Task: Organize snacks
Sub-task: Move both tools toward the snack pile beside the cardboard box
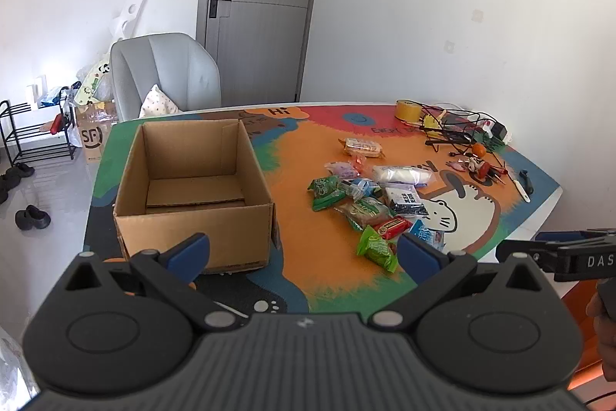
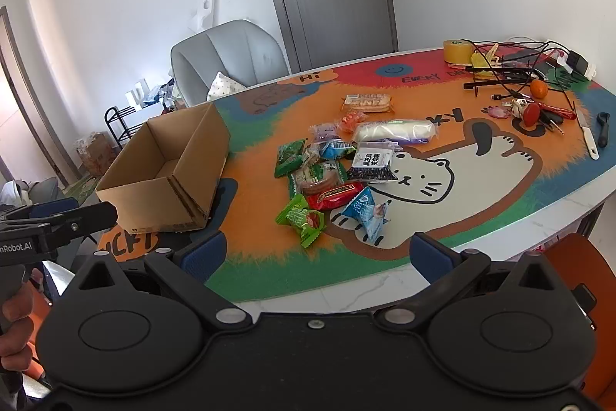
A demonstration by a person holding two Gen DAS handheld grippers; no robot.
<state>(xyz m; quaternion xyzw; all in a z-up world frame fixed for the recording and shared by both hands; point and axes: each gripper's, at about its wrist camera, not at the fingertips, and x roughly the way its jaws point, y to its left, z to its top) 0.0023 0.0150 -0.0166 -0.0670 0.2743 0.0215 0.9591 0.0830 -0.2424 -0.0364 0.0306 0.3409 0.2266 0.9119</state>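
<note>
An open, empty cardboard box (image 1: 192, 187) stands on the left of the colourful table mat (image 1: 300, 218); it also shows in the right wrist view (image 2: 165, 176). A pile of several snack packets (image 1: 369, 199) lies to its right, also in the right wrist view (image 2: 338, 164). The nearest are a green packet (image 2: 302, 220), a red packet (image 2: 335, 196) and a blue packet (image 2: 365, 214). My left gripper (image 1: 304, 253) is open and empty, above the near table edge between box and pile. My right gripper (image 2: 319, 249) is open and empty, just before the green packet.
A yellow tape roll (image 2: 456, 51), tangled cables (image 2: 512, 64), an orange (image 2: 538, 88), a white knife (image 2: 587, 133) and small tools lie at the far right of the table. A grey chair (image 1: 165, 72) stands behind the box. A shoe rack (image 1: 34, 133) stands on the floor left.
</note>
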